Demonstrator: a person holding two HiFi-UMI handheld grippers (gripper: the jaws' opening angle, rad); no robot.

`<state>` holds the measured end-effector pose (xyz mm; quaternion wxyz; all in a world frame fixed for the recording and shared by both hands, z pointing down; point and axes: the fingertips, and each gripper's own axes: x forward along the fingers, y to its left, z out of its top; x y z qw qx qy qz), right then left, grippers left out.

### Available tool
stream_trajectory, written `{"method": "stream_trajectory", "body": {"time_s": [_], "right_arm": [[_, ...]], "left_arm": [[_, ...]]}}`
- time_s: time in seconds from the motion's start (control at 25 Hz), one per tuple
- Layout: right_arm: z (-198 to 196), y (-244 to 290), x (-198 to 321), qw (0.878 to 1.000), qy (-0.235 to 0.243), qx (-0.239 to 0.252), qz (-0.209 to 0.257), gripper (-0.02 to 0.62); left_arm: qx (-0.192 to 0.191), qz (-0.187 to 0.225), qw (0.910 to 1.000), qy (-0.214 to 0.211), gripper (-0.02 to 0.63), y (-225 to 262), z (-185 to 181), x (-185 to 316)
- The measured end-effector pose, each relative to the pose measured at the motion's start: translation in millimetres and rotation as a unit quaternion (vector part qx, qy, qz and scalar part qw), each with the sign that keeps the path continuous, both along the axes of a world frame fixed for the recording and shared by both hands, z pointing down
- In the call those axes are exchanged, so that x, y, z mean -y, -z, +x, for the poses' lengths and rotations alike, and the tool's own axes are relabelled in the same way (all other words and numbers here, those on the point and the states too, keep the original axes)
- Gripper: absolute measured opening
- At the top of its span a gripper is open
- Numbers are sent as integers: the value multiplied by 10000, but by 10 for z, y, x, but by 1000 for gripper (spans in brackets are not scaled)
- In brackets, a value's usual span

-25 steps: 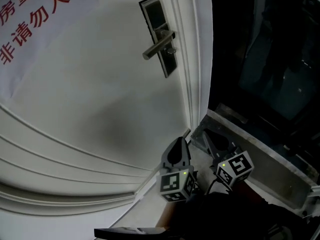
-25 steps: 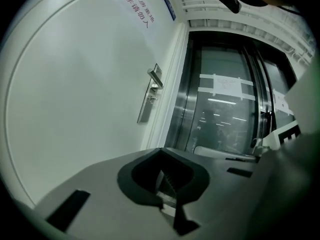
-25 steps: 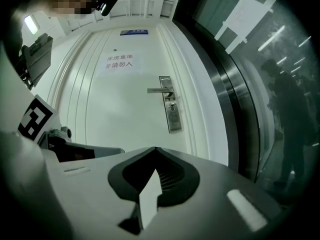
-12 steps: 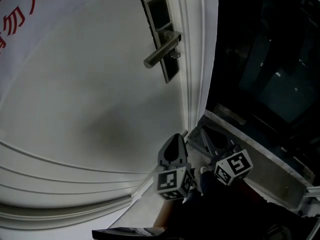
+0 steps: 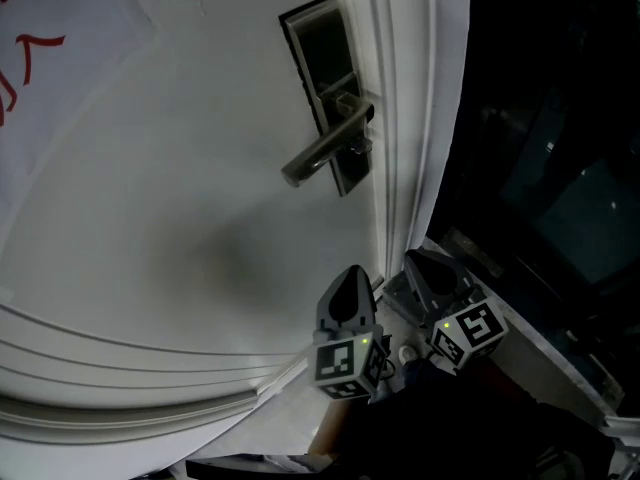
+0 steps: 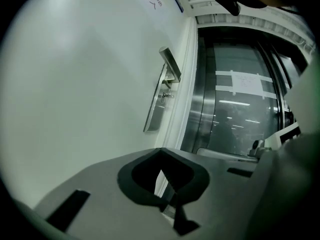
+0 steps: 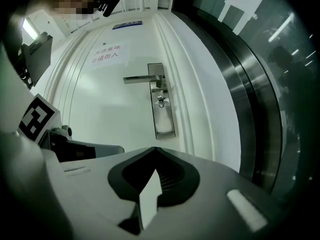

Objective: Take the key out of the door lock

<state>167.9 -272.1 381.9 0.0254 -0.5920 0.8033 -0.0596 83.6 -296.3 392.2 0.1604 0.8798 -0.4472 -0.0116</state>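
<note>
On the white door (image 5: 200,198) a steel lock plate (image 5: 330,93) carries a lever handle (image 5: 322,155). Just under the lever a small key (image 5: 357,148) sticks out of the lock. The right gripper view faces the plate (image 7: 162,111), with the key (image 7: 160,101) below the handle (image 7: 142,78). From the left gripper view the plate (image 6: 154,111) is edge-on and the key (image 6: 165,95) juts out sideways. My left gripper (image 5: 348,278) (image 6: 160,153) and right gripper (image 5: 422,261) (image 7: 156,150) are shut and empty, side by side, well short of the lock and pointing roughly level at it.
A paper sign with red characters (image 5: 25,53) (image 7: 106,54) hangs on the door's upper left. The moulded door frame (image 5: 415,118) runs beside the lock. Right of it stand dark glass and steel panels (image 5: 560,168) (image 6: 235,99), with a metal ledge (image 5: 530,338) at their base.
Both grippers and the head camera have moved closer to the door. The lock plate and handle now look larger and sit lower and further right in the head view. The jaws stay shut.
</note>
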Motion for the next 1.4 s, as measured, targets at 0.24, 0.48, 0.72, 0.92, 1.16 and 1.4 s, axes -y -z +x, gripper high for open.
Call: {"method": "stream_trajectory", "body": {"time_s": [0.24,0.48,0.72,0.92,1.16,1.4], "right_arm": [[27,14,214,9989,462,-1,35,0],[-192,14,320,9933,1149,-55,74,0],[-685,-26,387,9770,2128,-82,73,0],[-1192,5,333,9636,2672,-37,98,0],[-1600,50,260,9548,2970,-32,129,0],[-1671,52,223,9542,2989,-73,138,0]], "left_arm": [[-10,16,9988,493,0,-20,-11,137],[-42,61,9931,1172,0,16,-241,150],[34,17,9768,2142,0,-14,-728,-6],[66,25,9637,2668,0,-22,-1213,-192],[88,17,9534,3017,0,27,-1609,-345],[32,37,9535,3015,0,32,-1678,-355]]}}
